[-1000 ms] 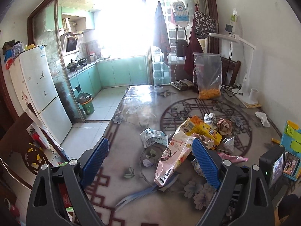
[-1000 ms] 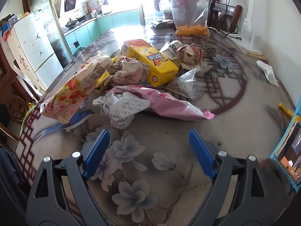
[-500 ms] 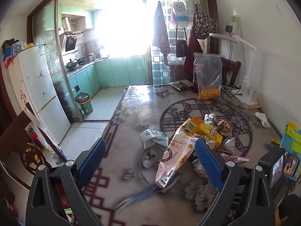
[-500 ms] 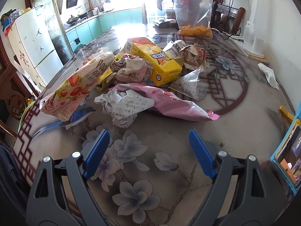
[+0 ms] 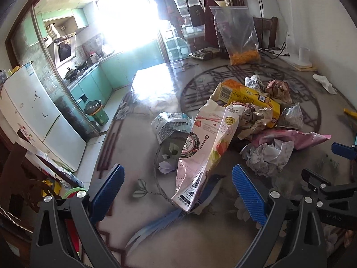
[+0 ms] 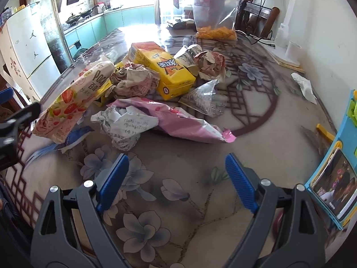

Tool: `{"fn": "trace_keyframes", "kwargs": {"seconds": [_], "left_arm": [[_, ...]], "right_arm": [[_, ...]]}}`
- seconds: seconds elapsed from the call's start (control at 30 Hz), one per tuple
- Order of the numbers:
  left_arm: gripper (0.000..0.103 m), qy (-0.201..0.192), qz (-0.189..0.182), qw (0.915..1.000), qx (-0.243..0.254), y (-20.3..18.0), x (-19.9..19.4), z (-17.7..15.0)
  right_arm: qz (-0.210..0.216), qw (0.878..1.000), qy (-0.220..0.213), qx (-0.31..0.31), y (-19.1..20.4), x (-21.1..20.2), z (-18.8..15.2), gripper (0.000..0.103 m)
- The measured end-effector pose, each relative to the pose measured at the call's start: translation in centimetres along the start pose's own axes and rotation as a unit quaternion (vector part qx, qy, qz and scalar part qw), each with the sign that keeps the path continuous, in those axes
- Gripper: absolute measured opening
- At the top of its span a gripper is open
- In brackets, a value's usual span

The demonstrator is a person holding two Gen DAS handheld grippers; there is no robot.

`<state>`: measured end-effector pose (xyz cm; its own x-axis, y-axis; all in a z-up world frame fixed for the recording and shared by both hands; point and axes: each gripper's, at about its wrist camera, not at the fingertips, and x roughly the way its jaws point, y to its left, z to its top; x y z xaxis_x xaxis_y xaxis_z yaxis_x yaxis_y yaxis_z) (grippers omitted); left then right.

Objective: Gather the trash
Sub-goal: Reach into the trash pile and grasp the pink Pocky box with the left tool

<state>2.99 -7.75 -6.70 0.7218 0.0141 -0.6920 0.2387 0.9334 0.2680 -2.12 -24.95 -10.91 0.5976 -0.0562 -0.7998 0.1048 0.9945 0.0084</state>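
I'm at the approach: trash heaped mid-table (image 5: 138, 218). My left gripper (image 5: 176, 192), jaws wide and empty, faces the strawberry Pocky box (image 5: 205, 154); next, straddle and pinch it. Right gripper (image 6: 176, 178) gapes empty.

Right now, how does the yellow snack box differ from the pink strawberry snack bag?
The yellow snack box is a stiff carton lying flat; the pink strawberry snack bag is soft and lies propped at a slant. The box sits in the pile's middle, the bag at its left edge. Both are opened packaging on the table.
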Motion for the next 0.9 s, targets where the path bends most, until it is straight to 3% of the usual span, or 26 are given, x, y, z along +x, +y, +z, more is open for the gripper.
{"fn": "trace_keyframes", "kwargs": {"seconds": [0.53,0.63,0.7,0.8,0.9], "left_arm": [[0.091,0.047,-0.012,0.9988,0.007,-2.1,5.8,1.1],[0.078,0.052,-0.022,0.9984,0.001,-2.2,6.3,1.2],[0.061,0.057,-0.032,0.9978,-0.004,-2.1,6.6,1.2],[0.051,0.061,-0.051,0.9967,-0.017,-1.8,6.8,1.0],[0.048,0.056,-0.061,0.9962,-0.026,-1.4,6.6,0.8]], "right_arm": [[-0.006,1.000,-0.021,-0.006,-0.3,-0.9,0.2,0.088],[-0.004,1.000,-0.027,-0.003,-0.6,-1.1,0.3,0.088],[-0.004,1.000,-0.031,-0.002,-0.7,-1.2,0.3,0.088],[-0.004,0.999,-0.039,-0.005,-0.6,-1.5,0.4,0.088],[-0.009,0.999,-0.048,-0.011,-0.4,-1.9,0.4,0.088]]}}
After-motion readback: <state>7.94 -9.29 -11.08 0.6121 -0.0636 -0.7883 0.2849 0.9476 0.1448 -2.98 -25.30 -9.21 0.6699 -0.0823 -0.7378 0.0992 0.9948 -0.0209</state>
